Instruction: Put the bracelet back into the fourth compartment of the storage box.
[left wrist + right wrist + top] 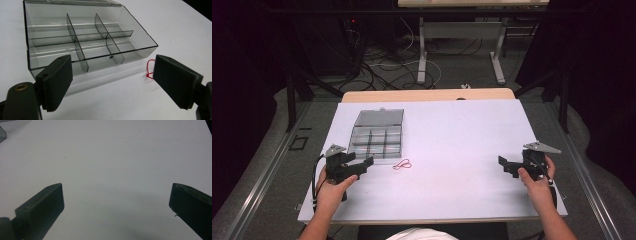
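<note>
So, quick rundown from my side of the table. My left gripper (362, 166) is hovering just off the front edge of the clear compartment box (377, 135), jaws spread wide with nothing in them. The box has its lid folded back and the compartments look empty as far as I can tell. Just beside its front right corner, flat on the table, is the red rubber band (402, 164). In the left gripper view it peeks out next to my right-hand pad (175, 80), the red loop (149, 70) partly hidden behind it.

My guess on handling: that band weighs basically nothing, totally floppy, a bit grippy, and it lies so flat that scooping it is the annoying part. I'd come straight down with one pad on each side of the loop and pinch a strand against the surface, not try to grab the whole thing. It could stretch or flick away if I snag only the edge.

Further right, my right gripper (509, 166) sits well apart from all that, also spread wide and holding nothing, over bare table.

The surface is a smooth white tabletop (452, 135), matte, no clutter. Beyond it there's grey floor with a tangle of cables (382, 65), another desk's legs (422, 50), and dark curtains around.
</note>
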The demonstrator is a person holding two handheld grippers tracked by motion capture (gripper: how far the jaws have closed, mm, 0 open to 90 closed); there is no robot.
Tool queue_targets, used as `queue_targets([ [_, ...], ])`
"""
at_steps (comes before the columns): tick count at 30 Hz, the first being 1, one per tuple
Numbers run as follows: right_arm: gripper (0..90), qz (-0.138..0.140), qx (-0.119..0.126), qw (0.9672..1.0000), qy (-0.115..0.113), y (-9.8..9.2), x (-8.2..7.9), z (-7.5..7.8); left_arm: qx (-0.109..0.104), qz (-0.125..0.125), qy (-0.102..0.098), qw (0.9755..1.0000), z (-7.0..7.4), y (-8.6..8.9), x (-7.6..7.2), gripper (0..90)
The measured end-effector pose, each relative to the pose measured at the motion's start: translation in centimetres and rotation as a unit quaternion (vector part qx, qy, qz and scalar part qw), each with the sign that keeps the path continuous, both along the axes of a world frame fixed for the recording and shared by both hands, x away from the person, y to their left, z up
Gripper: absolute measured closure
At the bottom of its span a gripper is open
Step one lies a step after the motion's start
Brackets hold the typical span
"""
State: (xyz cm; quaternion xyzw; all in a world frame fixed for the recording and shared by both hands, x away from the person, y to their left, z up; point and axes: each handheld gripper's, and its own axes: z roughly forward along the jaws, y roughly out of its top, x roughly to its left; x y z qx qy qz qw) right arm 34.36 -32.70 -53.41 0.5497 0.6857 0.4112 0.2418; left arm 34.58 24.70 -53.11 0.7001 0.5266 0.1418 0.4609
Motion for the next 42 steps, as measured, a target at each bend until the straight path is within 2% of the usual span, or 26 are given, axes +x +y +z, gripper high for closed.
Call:
queue_targets([
  [4, 0.0, 0.003, 0.001, 1.0000, 0.001, -0.1, 0.0, -0.2, -0.002, -0.001, 0.003, 1.0000, 0.0, -0.1, 0.0, 17.3],
  [7, 0.0, -0.005, 0.008, 1.0000, 0.003, 0.0, -0.1, -0.3, 0.001, -0.005, 0.009, 0.9999, 0.1, 0.0, -0.1, 18.5],
  [16, 0.0, 0.010, 0.005, 0.9999, 0.011, 0.4, -0.3, -0.5, -0.006, 0.003, 0.011, 0.9999, 0.1, -0.4, -0.2, 24.0],
  [20, 0.0, 0.012, 0.003, 0.9999, 0.008, 0.5, -0.4, -0.4, 0.002, -0.005, 0.017, 0.9998, 0.2, -0.7, -0.3, 26.1],
  [30, 0.0, 0.019, 0.003, 0.9998, 0.005, 0.6, -0.7, -0.3, 0.003, -0.005, 0.019, 0.9998, 0.1, -1.2, -0.3, 28.5],
  [36, 0.0, 0.014, 0.004, 0.9999, 0.004, 0.5, -0.7, -0.3, -0.006, -0.007, 0.022, 0.9997, 0.1, -1.5, -0.3, 29.5],
  [42, 0.0, 0.019, 0.002, 0.9998, 0.006, 0.6, -0.7, -0.4, -0.025, 0.000, 0.054, 0.9982, 0.3, -1.9, -0.3, 31.9],
])
